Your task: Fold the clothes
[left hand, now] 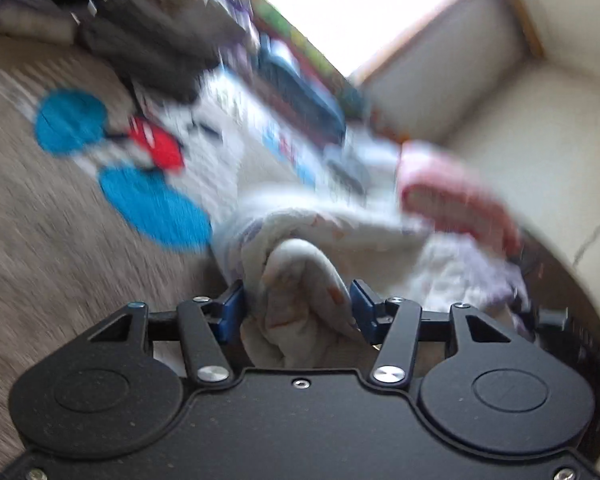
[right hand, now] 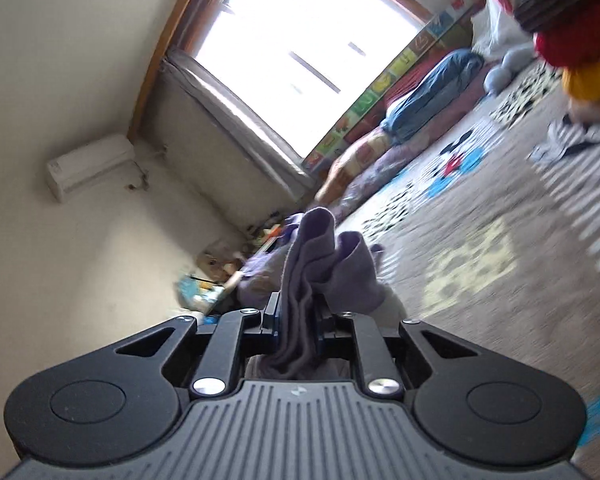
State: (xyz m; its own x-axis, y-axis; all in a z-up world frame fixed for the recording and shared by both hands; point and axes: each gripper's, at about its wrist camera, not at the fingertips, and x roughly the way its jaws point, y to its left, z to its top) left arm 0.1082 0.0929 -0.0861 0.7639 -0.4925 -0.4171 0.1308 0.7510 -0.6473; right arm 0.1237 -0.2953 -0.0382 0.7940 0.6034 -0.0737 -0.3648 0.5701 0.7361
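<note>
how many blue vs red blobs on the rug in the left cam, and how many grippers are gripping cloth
Blue blobs on the rug: 2, the upper one and the lower one
Red blobs: 1
Grippers shut on cloth: 2, the left gripper on the white cloth and the right gripper on the purple cloth
Total: 5

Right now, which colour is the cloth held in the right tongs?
Plain purple cloth, pinched in the right tongs; the right wrist view shows it best.
</note>
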